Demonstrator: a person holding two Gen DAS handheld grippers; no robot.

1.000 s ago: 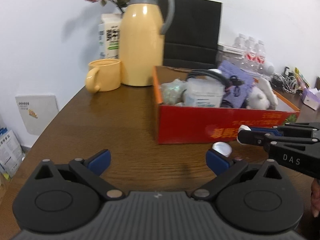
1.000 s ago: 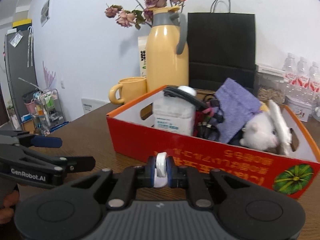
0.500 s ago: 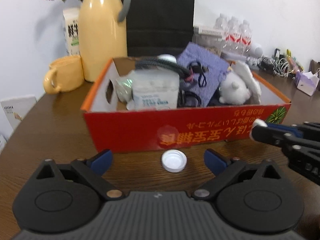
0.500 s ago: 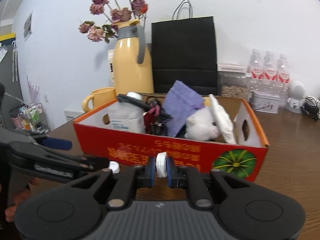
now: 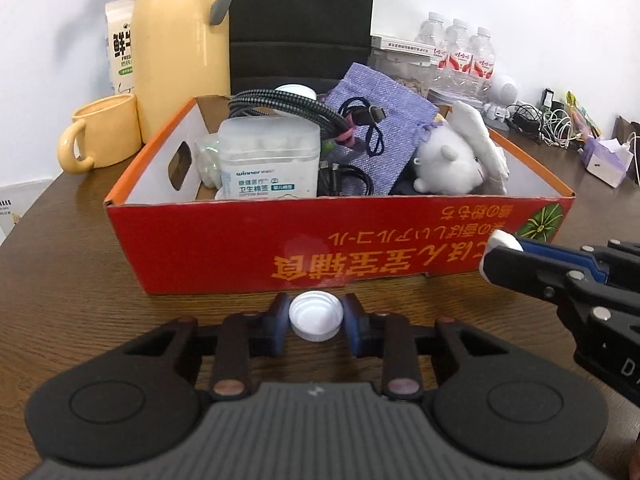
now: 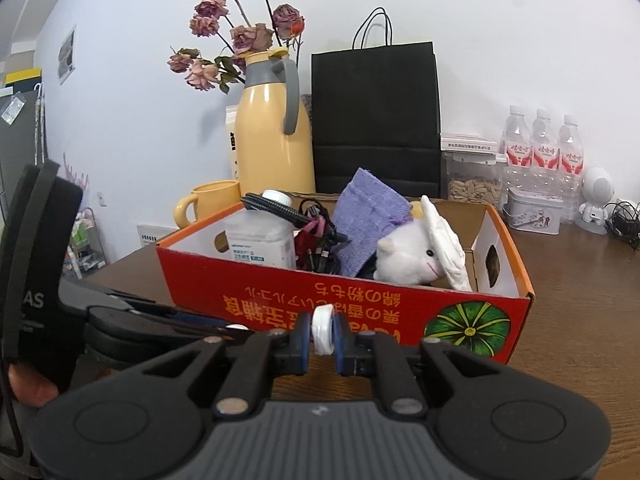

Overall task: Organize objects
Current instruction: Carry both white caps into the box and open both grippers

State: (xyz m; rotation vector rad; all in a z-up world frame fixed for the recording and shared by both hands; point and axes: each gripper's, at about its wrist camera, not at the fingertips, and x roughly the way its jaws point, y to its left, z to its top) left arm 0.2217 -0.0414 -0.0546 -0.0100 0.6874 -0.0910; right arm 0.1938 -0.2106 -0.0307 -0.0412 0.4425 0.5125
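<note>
The left gripper (image 5: 316, 316) has just been closing, and its blue pads now sit against both sides of a white bottle cap (image 5: 316, 317) that lies open side up on the table, low in the centre of the left wrist view, just in front of the red cardboard box (image 5: 360, 236). A second ago those jaws stood wide with the cap free between them. The right gripper (image 6: 322, 334) is clamped on a second white cap (image 6: 322, 330), held on edge, at lower centre of its own view.

With 2 caps gripped, the next step is probably lifting both into the box, which already holds a cotton swab tub (image 5: 270, 162), cables, a purple pouch (image 5: 376, 120) and a white plush toy (image 5: 452, 164).

The surface is a dark wood-grain table (image 5: 72, 280). Behind the box, upper left, stand a yellow thermos jug (image 5: 180, 40) and yellow mug (image 5: 100, 132); a black paper bag (image 6: 376, 116) and what look like 3 water bottles (image 6: 540, 148) sit against the white wall.
</note>
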